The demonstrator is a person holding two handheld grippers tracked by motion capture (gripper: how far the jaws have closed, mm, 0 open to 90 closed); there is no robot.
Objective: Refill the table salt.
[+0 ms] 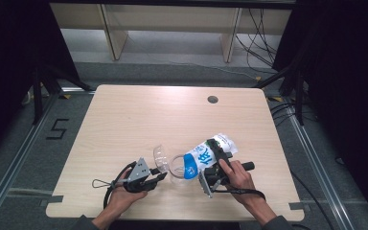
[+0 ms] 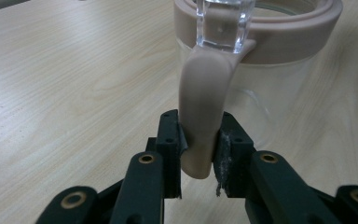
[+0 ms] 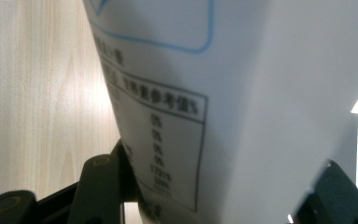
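Nearest to you, your left hand [image 1: 120,195] rests at the near edge of the wooden table [image 1: 124,120] with the left gripper [image 1: 158,178] aimed right and a little away from you. In the left gripper view its jaws are pinched on the beige handle [image 2: 201,121] of a clear jar [image 2: 279,88], one black pad pressed to each side of the strap. The jar stands on the table just beyond the jaws, ringed at the top by a beige band [image 2: 279,28], with a clear hinge block [image 2: 221,23] where the handle meets that band.

To the right, your right hand [image 1: 239,177] holds the right gripper [image 1: 219,155], and its jaws are clamped around a white and blue bag [image 1: 206,155]. In the right gripper view the bag's printed white side [image 3: 214,116] sits between the two jaws.

A little farther off, the bag lies tilted, its blue end down at the jar's open mouth [image 1: 178,165] and its white end up and to the right. The jar's clear lid [image 1: 160,157] stands open on the left of the mouth.

At the far edge, a small round hole [image 1: 212,99] sits in the tabletop.
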